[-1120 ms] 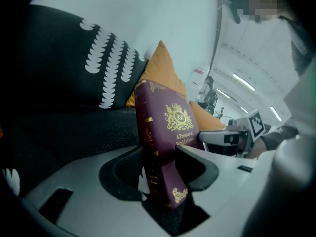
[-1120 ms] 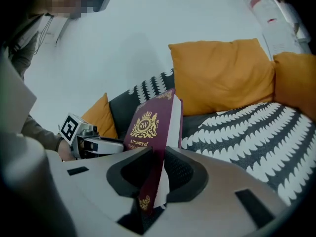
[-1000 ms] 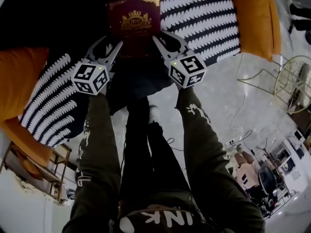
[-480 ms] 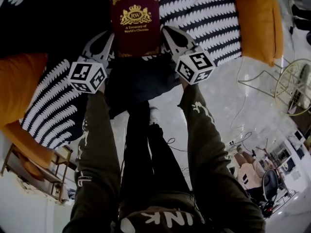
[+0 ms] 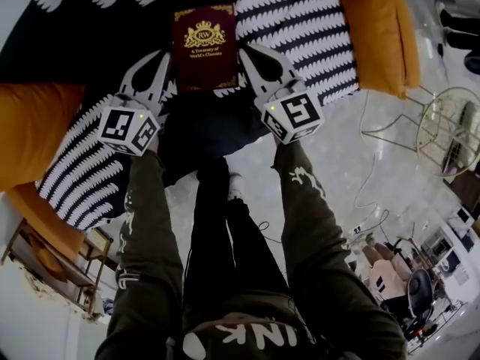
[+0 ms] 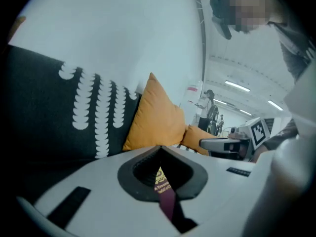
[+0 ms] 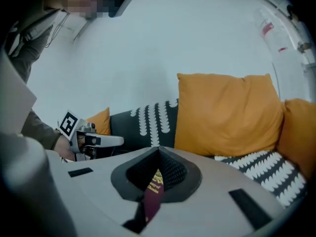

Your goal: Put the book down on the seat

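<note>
Plainly left gripper [image 5: 162, 57] and right gripper [image 5: 247, 52] flank the book [image 5: 204, 47], jaws closed empty, dark seat [image 5: 90, 36] indistinct.

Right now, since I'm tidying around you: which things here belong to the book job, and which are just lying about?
In the job:
book
sofa seat
left gripper
right gripper

Lying about:
orange cushion
second orange cushion
wire stand

Black-and-white patterned sofa seat [image 5: 97, 21], orange cushions [image 5: 379, 28] at both ends, maroon book [image 5: 204, 47] lying on it
</note>
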`<state>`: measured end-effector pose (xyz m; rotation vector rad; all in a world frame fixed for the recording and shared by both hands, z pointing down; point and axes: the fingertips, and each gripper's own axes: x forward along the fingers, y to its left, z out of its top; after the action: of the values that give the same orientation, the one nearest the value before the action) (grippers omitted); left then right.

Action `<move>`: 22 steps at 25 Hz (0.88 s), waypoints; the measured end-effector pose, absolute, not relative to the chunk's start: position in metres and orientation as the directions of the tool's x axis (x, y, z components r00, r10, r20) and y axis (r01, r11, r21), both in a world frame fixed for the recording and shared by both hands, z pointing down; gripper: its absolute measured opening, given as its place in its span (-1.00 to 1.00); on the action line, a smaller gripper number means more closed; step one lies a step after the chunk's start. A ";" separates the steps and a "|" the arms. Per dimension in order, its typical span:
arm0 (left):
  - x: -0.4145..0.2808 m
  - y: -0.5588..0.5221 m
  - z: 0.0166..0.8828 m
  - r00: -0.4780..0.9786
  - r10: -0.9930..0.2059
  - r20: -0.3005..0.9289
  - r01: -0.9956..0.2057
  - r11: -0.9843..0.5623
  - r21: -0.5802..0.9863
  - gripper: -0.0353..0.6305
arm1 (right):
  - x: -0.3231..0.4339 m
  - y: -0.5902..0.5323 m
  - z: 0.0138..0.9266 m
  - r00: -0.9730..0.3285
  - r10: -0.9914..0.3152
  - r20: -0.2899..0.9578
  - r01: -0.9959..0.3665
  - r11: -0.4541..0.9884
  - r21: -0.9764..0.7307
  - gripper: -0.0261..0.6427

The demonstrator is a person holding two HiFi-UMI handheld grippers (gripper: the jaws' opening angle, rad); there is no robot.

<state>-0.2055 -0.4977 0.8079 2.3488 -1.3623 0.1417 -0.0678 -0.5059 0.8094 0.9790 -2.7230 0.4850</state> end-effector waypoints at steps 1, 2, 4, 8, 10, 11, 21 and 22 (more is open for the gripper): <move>-0.203 -0.496 0.793 0.516 -0.810 0.280 -0.849 -0.438 0.295 -0.88 | -0.069 -0.505 0.791 -0.766 -0.577 0.283 -0.637 0.740 -0.215 -0.89; -0.201 -0.495 0.776 0.516 -0.815 0.264 -0.849 -0.445 0.285 -0.88 | -0.069 -0.505 0.772 -0.773 -0.577 0.263 -0.629 0.754 -0.192 -0.89; -0.198 -0.493 0.737 0.515 -0.828 0.222 -0.850 -0.459 0.259 -0.88 | -0.071 -0.502 0.729 -0.781 -0.583 0.223 -0.618 0.774 -0.141 -0.89; -0.184 -0.465 0.644 0.522 -0.838 0.158 -0.847 -0.487 0.214 -0.88 | -0.066 -0.471 0.639 -0.786 -0.595 0.168 -0.611 0.789 -0.067 -0.89; -0.174 -0.443 0.593 0.523 -0.841 0.134 -0.848 -0.500 0.174 -0.88 | -0.060 -0.448 0.596 -0.788 -0.600 0.137 -0.610 0.792 -0.041 -0.89; -0.169 -0.429 0.567 0.521 -0.845 0.123 -0.851 -0.502 0.153 -0.88 | -0.057 -0.435 0.574 -0.789 -0.603 0.118 -0.609 0.792 -0.029 -0.89; -0.133 -0.268 0.330 0.504 -0.863 -0.001 -0.863 -0.504 -0.013 -0.88 | -0.023 -0.284 0.364 -0.787 -0.616 -0.030 -0.617 0.785 0.054 -0.89; -0.130 -0.254 0.316 0.505 -0.863 -0.007 -0.863 -0.504 -0.026 -0.88 | -0.020 -0.271 0.350 -0.784 -0.619 -0.038 -0.621 0.782 0.055 -0.89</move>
<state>-0.1303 -0.2540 0.3163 2.7474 -1.5764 0.0109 -0.0204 -0.2715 0.3498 1.0377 -2.9823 -0.1012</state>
